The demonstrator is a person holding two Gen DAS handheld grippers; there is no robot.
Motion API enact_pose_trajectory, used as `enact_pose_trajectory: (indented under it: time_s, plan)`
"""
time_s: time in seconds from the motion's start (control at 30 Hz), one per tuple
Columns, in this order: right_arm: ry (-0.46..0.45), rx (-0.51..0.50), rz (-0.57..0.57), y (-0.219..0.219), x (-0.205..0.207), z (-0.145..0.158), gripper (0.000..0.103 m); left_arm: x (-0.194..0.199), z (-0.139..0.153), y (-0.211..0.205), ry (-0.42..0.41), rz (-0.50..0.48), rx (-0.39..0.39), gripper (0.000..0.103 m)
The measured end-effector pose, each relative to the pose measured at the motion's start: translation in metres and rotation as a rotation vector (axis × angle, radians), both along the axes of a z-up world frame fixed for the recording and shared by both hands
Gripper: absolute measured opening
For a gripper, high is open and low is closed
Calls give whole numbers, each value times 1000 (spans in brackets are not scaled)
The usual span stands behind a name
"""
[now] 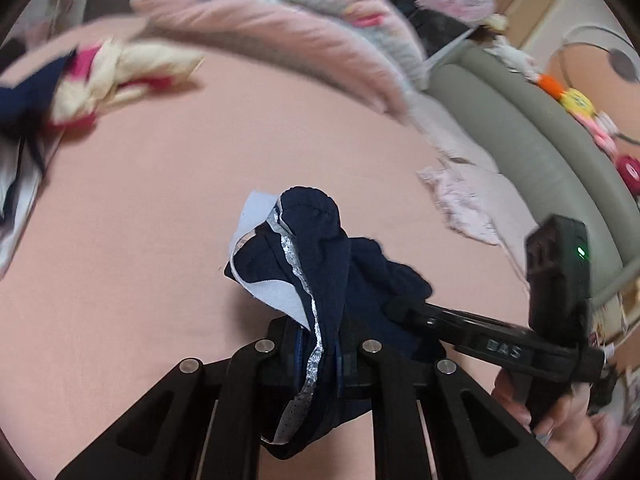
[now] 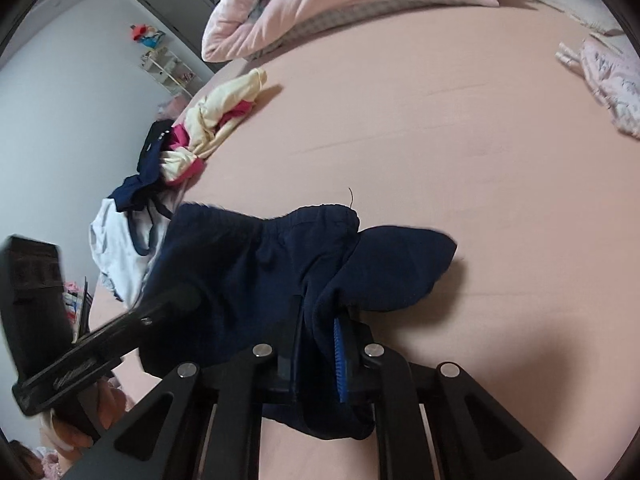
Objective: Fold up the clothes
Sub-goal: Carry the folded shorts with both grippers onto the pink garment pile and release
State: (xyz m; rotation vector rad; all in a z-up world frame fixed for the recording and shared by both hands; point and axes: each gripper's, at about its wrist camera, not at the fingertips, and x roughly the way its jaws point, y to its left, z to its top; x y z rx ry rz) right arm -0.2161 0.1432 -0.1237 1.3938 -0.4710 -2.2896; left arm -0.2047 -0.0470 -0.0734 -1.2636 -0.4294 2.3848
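Note:
A navy blue garment (image 1: 320, 248) with a silver trim strip and a pale blue label hangs bunched over the pink bed sheet (image 1: 140, 220). My left gripper (image 1: 318, 344) is shut on one edge of it. My right gripper (image 2: 320, 340) is shut on another edge of the same garment (image 2: 256, 264), whose elastic waistband is stretched between the two. The right gripper also shows in the left wrist view (image 1: 404, 308), reaching into the cloth from the right. The left gripper shows in the right wrist view (image 2: 176, 300), coming in from the left.
A pile of clothes, cream, magenta, navy and white (image 2: 192, 136), lies at the bed's left edge. A folded pink blanket (image 2: 340, 0) lies at the far end. A pale pink printed garment (image 2: 608, 80) lies at the right. A grey padded bed rail (image 1: 540, 136) runs along the right.

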Motion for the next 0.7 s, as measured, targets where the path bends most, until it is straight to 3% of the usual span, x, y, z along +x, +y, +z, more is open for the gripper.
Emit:
enact_pose_trajectory:
  time_s: [0.17,0.3,0.43,0.57,0.63,0.7]
  plan:
    - [51,23,-13,58,-18,34,12,-34,24,74,1,-92,52,9]
    - [113,12,-45,137,-58,59,12,-89,44,165,32,-154,47,9]
    - [223,83,-147,234,-103,80,12,-148,55,268,38,-239,35,10]
    - [301,180,-223,313,-141,80,12,-193,49,354,107,-291,13,10]
    - [329,220,-273,354,-153,72,12,-212,34,384,93,-303,32,10]
    - [309,214,-342,392,-161,54,12,-230,8,408,59,-302,5,11]
